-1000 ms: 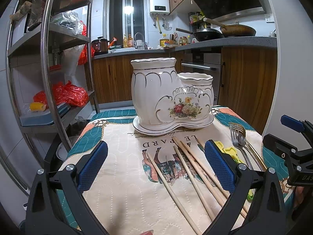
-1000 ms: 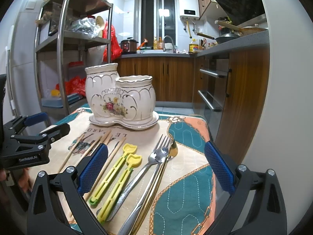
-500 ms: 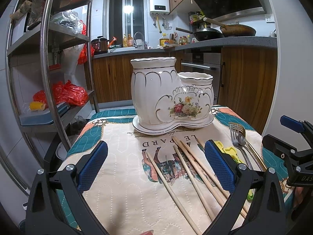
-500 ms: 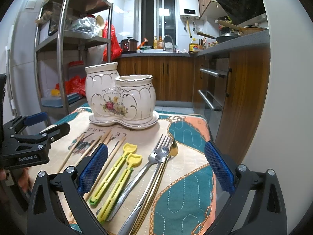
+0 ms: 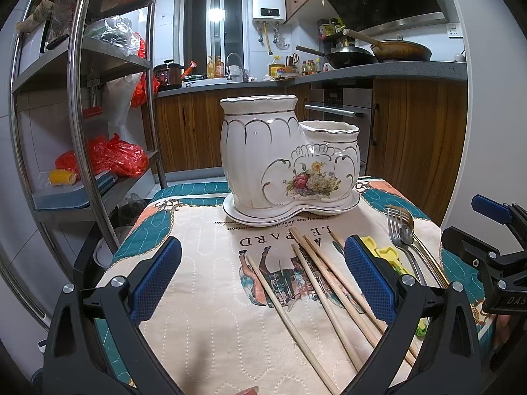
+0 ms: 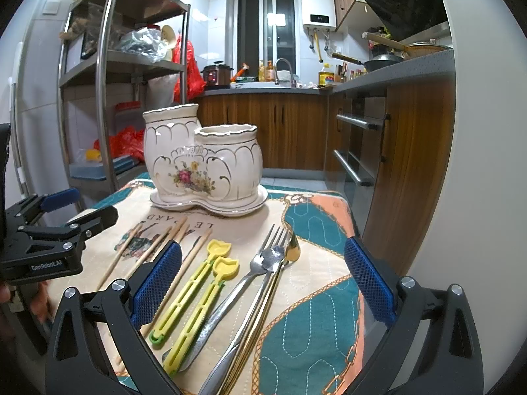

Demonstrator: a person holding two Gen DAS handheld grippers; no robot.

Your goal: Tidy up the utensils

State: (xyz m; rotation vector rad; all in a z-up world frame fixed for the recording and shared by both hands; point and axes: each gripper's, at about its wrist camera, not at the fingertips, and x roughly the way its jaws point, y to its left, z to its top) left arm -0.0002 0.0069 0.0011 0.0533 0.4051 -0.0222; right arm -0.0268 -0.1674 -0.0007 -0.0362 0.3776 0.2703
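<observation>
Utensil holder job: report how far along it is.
Nothing looks done: no handles rise above the rims of the ceramic holder. Nothing is in hand; the left gripper and right gripper are both open. Left to do: chopsticks, yellow utensils, forks and spoon lie on the mat.

Chopsticks (image 5: 316, 283) lie before the holder (image 5: 290, 161), forks (image 6: 263, 263) rightward.

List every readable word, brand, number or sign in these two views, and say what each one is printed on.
"GenRobot.AI": on the body of the left tool, seen from the right wrist.
"LE PARD", upside down: on the printed table mat.
"DAS", cut off by the frame edge: on the right tool.
Small line of script above "LE PARD": too small to read reliably.
Water heater display: blurred.
Counter bottle labels: too small.
</observation>
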